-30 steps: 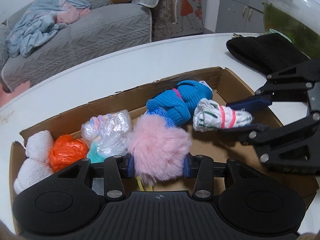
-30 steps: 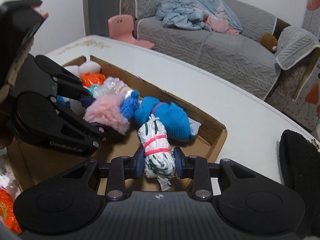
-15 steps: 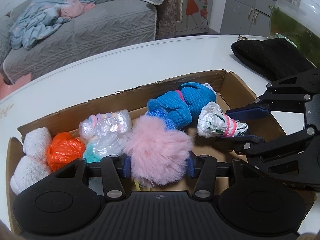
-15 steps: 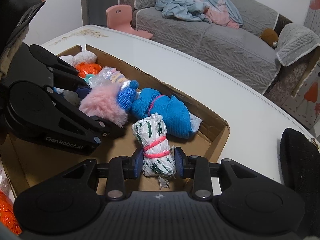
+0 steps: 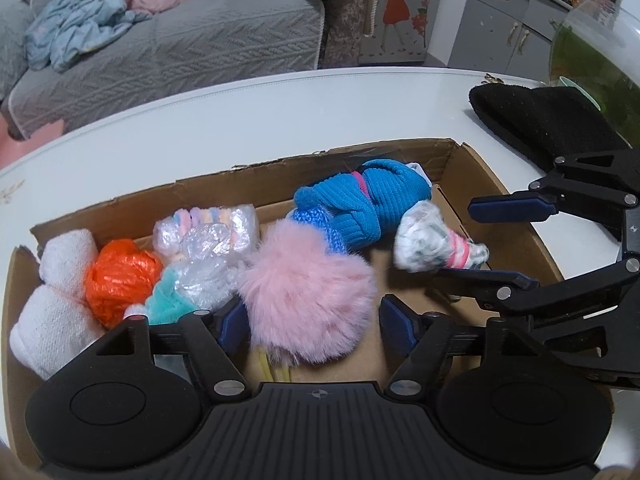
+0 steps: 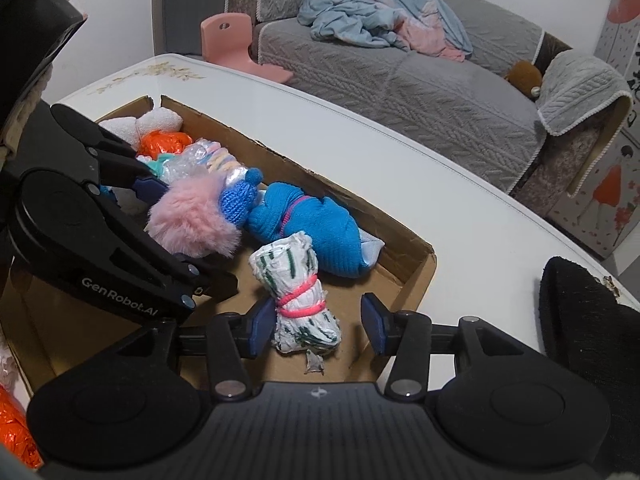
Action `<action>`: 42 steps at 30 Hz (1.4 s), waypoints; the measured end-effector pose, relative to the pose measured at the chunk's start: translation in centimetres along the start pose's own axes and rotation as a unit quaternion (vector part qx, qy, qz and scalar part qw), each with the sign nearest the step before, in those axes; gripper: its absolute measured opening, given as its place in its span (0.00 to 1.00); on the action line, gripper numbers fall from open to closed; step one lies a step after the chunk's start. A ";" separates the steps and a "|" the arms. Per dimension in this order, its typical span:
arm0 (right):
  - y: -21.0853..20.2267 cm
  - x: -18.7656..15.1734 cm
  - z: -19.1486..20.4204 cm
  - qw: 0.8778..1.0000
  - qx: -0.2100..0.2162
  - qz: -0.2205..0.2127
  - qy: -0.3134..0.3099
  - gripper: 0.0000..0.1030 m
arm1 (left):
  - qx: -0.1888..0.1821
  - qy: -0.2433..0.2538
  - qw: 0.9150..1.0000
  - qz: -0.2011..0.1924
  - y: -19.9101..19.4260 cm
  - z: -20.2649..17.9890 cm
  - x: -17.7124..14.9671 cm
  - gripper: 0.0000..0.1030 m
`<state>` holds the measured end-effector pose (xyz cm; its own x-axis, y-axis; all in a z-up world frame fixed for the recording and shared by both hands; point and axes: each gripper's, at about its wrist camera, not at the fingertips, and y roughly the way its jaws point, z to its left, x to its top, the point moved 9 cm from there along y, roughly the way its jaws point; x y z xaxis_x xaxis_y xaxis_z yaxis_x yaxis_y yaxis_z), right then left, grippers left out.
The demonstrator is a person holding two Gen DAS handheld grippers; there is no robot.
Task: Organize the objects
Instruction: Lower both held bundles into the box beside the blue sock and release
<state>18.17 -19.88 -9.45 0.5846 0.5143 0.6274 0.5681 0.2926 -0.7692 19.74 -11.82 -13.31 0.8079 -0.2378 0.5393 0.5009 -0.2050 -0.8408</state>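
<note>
even indoor light, fisheye-bent edges, perhaps slight motion blur

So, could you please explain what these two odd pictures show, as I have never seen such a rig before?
A person holds two hand-held grippers, each with a fisheye camera looking along its fingers. One picture is from the left gripper, the other from the right gripper; each also sees the other.

A cardboard box of small bundles sits on a white table. The left jaws are opening around a pink fluffy ball, the right jaws around a white bundle tied with a pink band. Both lie in the box, no longer gripped. Beside them is a blue knitted bundle.
</note>
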 end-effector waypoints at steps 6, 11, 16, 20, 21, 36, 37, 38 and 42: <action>-0.3 0.1 0.1 1.000 -0.003 0.002 -0.002 0.44 | 0.000 -0.019 1.000 0.011 -0.4 0.2 -0.4 0.75; -0.6 0.1 0.3 1.000 -0.005 0.004 0.000 0.46 | 0.005 -0.025 1.000 0.014 -1.0 0.4 -0.5 0.78; -1.2 0.2 0.3 1.000 -0.006 0.002 0.006 0.48 | 0.009 -0.033 0.999 0.012 -1.7 0.3 -0.6 0.82; -1.7 0.3 0.6 1.000 -0.010 0.001 0.007 0.51 | 0.009 -0.034 0.999 0.008 -2.4 0.2 -0.7 0.82; -1.8 0.3 0.7 1.000 -0.012 0.001 0.006 0.52 | 0.009 -0.034 0.999 0.008 -2.6 0.2 -0.7 0.82; -4.7 0.6 1.9 1.000 -0.021 -0.016 0.004 0.67 | 0.004 -0.039 0.999 -0.029 -7.2 0.0 -0.7 0.87; -4.8 0.6 2.1 1.000 -0.021 -0.017 0.003 0.68 | 0.003 -0.039 0.999 -0.030 -7.6 0.1 -0.7 0.87; -4.9 0.7 2.3 1.000 -0.021 -0.018 0.003 0.69 | 0.003 -0.039 0.999 -0.032 -7.8 0.1 -0.7 0.87; -5.4 0.9 2.8 0.999 -0.023 -0.022 0.001 0.71 | 0.002 -0.040 0.998 -0.039 -9.1 0.1 -1.0 0.87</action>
<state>14.05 -18.75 -5.04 0.5599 0.5003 0.6605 0.6191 0.2773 -0.7347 14.39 -9.64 -6.21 0.7884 -0.1441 0.5981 0.5649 -0.2156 -0.7965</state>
